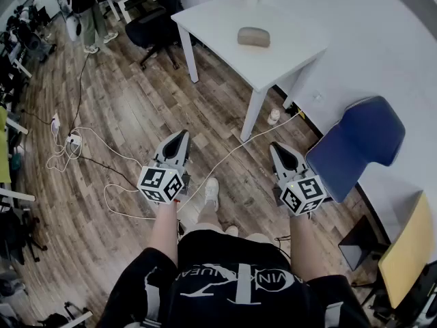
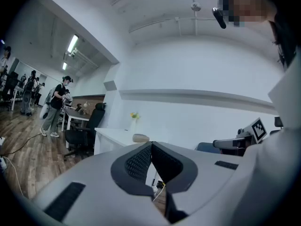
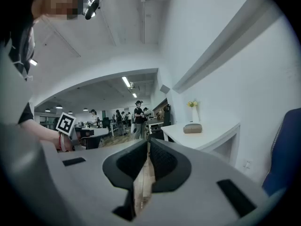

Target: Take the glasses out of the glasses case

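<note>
A grey-brown glasses case (image 1: 253,36) lies shut on the white table (image 1: 225,19), far ahead of both grippers. It also shows small on the table in the left gripper view as the case (image 2: 140,138) and in the right gripper view as the case (image 3: 192,128). My left gripper (image 1: 181,137) hangs over the wooden floor, jaws shut and empty. My right gripper (image 1: 278,148) is held level beside it, also shut with nothing in it. No glasses are visible.
A blue chair (image 1: 355,145) stands at the right, close to my right gripper. A black office chair (image 1: 156,26) sits left of the table. Cables (image 1: 102,156) trail over the floor. A person (image 1: 85,9) stands far off at upper left. A small vase (image 2: 134,121) stands on the table.
</note>
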Available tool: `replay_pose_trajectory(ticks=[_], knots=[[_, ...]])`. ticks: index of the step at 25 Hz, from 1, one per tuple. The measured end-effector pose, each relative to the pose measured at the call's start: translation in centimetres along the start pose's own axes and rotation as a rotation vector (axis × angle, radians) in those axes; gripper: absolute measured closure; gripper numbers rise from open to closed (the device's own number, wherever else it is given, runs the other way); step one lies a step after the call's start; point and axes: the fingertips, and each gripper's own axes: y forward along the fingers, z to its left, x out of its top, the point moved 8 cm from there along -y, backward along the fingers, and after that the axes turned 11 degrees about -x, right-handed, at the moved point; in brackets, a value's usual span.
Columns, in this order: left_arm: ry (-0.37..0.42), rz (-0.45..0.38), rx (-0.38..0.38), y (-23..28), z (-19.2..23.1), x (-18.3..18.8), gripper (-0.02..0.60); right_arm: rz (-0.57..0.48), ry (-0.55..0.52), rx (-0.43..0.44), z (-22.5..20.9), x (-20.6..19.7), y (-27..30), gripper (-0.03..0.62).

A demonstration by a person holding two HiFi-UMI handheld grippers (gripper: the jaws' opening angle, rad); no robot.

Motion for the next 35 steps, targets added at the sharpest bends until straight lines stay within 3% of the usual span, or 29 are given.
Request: replay_pose_trajectory(ticks=[11, 18, 27, 35], knots=[[0.064, 0.009, -0.024, 6.8, 6.7, 2.6, 0.566, 0.014, -0.017, -0.009, -1.8, 1.9, 9.8, 0.559], [0.044, 0.041, -0.044, 10.5, 11.1, 2.7, 0.566, 0.048, -0.010, -0.014, -2.3, 1.8, 15.5, 0.559], [0.025, 0.069, -0.084, 15.9, 17.3, 3.1, 0.566, 0.049, 0.030, -0.085, -4.2, 1.9, 21.9, 0.557], [0.015, 0.096, -0.167, 21.1, 20.6, 2.6, 0.566, 0.049, 0.053, -0.174, -6.3, 1.8, 25.2, 0.557]])
